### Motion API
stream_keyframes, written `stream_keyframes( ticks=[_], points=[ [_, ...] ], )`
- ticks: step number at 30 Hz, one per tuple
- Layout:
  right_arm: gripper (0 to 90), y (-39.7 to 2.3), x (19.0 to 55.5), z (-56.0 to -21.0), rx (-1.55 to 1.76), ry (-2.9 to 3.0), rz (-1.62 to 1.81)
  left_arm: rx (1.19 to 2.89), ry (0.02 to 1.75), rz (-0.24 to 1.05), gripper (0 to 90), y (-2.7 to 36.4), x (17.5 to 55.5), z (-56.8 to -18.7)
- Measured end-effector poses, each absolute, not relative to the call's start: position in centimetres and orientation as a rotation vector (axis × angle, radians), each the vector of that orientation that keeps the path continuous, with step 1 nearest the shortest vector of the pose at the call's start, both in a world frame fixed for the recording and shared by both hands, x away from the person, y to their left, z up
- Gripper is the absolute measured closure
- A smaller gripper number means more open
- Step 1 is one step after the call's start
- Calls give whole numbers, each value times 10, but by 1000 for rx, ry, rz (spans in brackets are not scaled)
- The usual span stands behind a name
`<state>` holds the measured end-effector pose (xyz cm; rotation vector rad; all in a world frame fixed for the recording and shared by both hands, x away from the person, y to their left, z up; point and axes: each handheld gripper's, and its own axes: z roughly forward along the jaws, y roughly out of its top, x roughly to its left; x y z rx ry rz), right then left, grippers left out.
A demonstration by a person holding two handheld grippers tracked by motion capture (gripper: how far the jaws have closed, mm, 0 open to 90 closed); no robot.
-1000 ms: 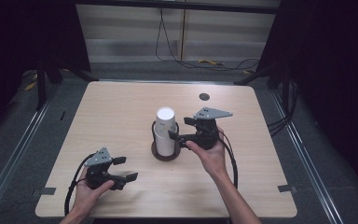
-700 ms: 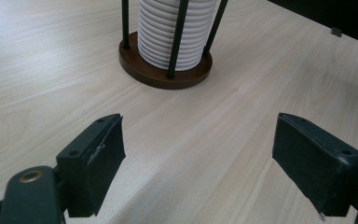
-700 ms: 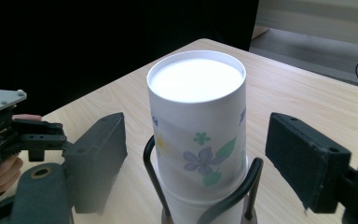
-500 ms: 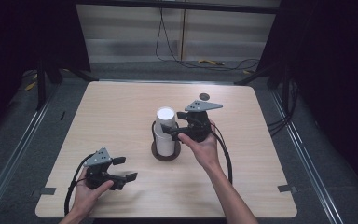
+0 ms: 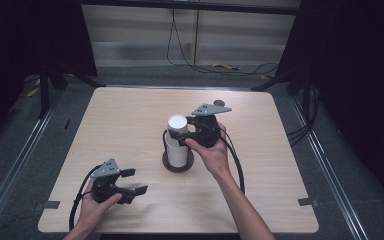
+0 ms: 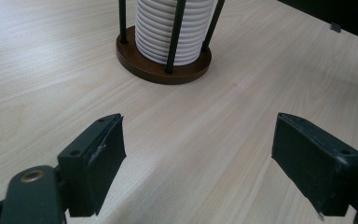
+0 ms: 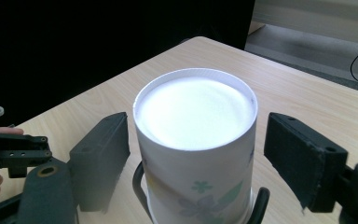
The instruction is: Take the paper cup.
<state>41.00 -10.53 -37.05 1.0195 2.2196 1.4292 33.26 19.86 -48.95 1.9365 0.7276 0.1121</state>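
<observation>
A stack of white paper cups point(image 5: 177, 140) stands upside down in a holder with a round brown base point(image 5: 178, 163) and thin black rods, mid-table. The top cup point(image 7: 196, 140) has a flower print. My right gripper point(image 5: 182, 136) is open, one jaw on each side of the top cup, neither clearly touching it. My left gripper point(image 5: 136, 182) rests open near the table's front left, held low over the wood, jaws pointing towards the holder's base point(image 6: 163, 65) and the ribbed cup stack point(image 6: 175, 32).
The light wooden table point(image 5: 120, 125) has a small dark round object point(image 5: 219, 103) near its far edge, behind the right gripper. Cables trail from both grippers. Dark floor and metal rails surround the table.
The right gripper has moved left and forward from beside the stack, so its open jaws now straddle the top cup. The left gripper has stayed put.
</observation>
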Motion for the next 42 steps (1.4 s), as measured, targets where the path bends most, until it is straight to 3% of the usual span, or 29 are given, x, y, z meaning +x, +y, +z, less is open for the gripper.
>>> stream_keyframes(
  ticks=[11,21,42],
  points=[
    [244,-96,413,-372,1002,2236,1408,1933,730,112,171,199,332,-489],
    [328,-97,415,-370,996,2217,1404,1937,729,112,172,199,333,-490],
    [337,-102,413,-357,989,2148,1494,1939,729,105,172,198,333,-491]
  ],
)
